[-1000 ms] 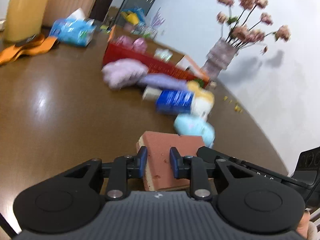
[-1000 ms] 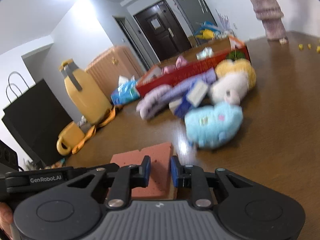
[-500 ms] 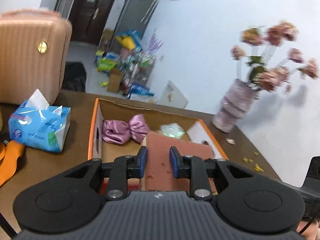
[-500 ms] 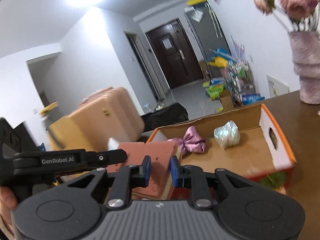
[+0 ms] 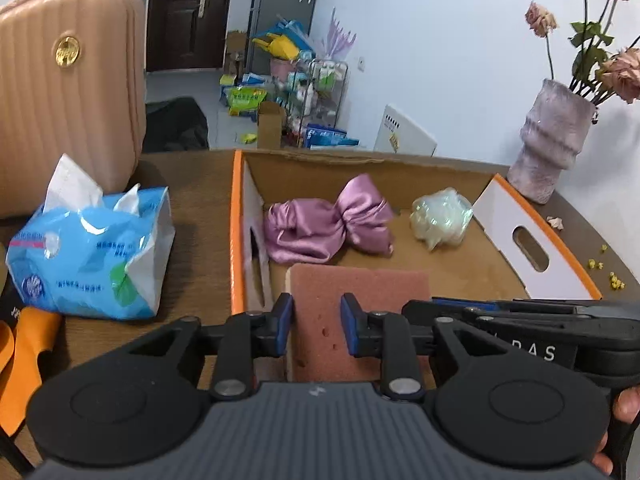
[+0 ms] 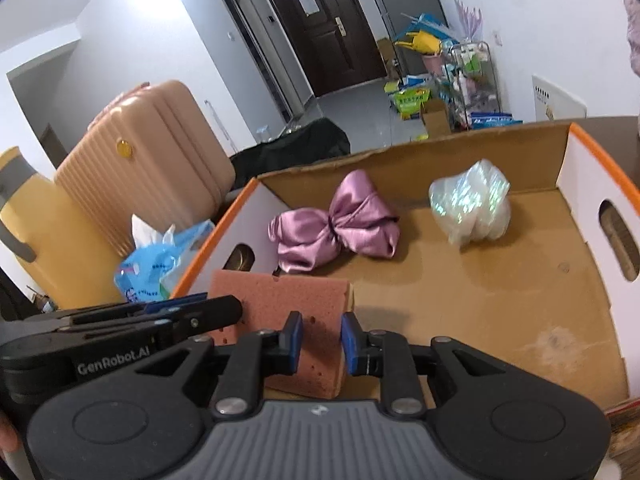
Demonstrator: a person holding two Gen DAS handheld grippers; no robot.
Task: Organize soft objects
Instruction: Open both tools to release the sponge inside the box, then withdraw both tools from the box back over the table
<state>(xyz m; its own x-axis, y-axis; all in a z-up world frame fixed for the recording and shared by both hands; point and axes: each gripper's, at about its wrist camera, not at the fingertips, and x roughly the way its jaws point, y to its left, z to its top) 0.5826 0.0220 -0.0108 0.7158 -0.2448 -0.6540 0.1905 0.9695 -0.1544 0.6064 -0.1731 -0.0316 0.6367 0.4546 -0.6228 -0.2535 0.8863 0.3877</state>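
Note:
A pink sponge block (image 5: pixel 360 288) with a yellow underside sits low in the near left corner of an orange-rimmed cardboard box (image 5: pixel 508 216). My left gripper (image 5: pixel 316 322) has its blue pads on the sponge's left part and its jaws are opening, the sponge still between them. My right gripper (image 6: pixel 320 336) is shut on the right part of the sponge (image 6: pixel 272 296). Each gripper shows at the edge of the other's view. Deeper in the box (image 6: pixel 580 168) lie a pink satin bow (image 5: pixel 328 228) and an iridescent white bundle (image 5: pixel 440 216).
Left of the box on the brown table (image 5: pixel 200 208) is a blue tissue pack (image 5: pixel 88 252), with a pink suitcase (image 5: pixel 68 92) behind it. A yellow jug (image 6: pixel 36 240) stands further left. A vase of dried flowers (image 5: pixel 552 148) is beyond the box's right end.
Both grippers carried the sponge together from beside the pile of plush toys to the box and lowered it into the near left corner. The left jaws stand slightly wider.

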